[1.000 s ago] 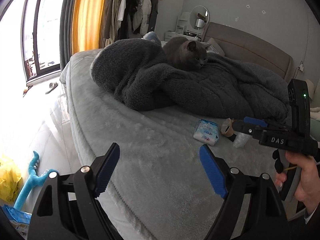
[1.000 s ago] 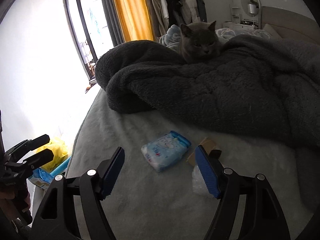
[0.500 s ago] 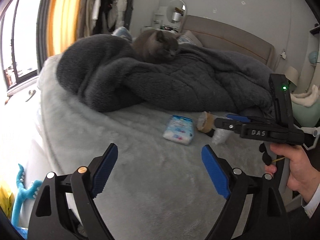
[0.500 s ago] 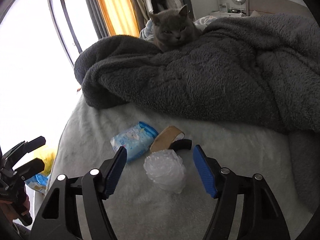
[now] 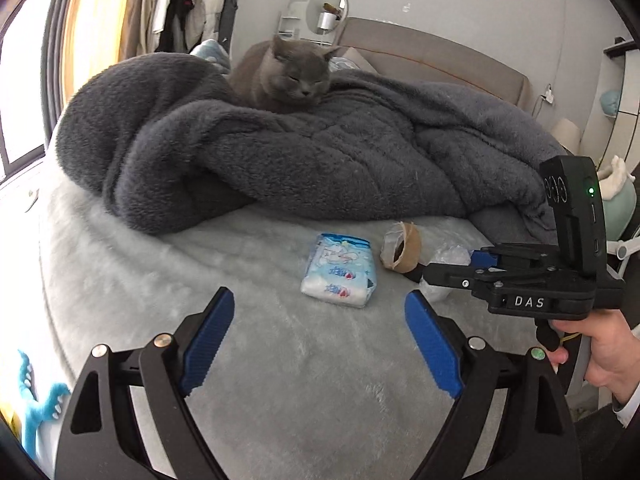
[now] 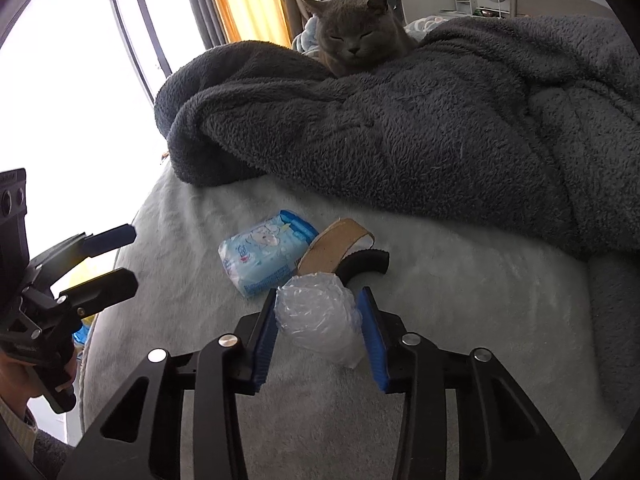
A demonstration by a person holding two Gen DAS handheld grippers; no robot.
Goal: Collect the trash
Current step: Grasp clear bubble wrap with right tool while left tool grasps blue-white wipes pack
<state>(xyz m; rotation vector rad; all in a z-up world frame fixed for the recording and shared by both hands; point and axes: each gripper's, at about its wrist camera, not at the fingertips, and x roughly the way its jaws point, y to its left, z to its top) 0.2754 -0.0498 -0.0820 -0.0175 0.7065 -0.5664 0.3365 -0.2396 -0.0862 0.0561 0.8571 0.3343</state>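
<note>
The right gripper (image 6: 318, 330) is closing its fingers on the plastic wad (image 6: 318, 322), still on the bed (image 6: 440, 420). Just beyond them lie the tissue pack (image 6: 266, 260) and tape roll (image 6: 336, 246), uncollected. The left gripper (image 5: 320, 342) hangs spread and empty.

**A Bright Bedroom With a Sleepy Cat**

A big bed (image 5: 140, 280) had a pale fuzzy cover. A dark grey blanket (image 5: 320, 160) lay piled on it, and a grey cat (image 5: 292, 76) rested on top. Bright light came through the window (image 6: 80, 60) by orange curtains (image 6: 248, 4). Clothes (image 5: 180, 0) hung by the white wall (image 5: 480, 20).
</note>
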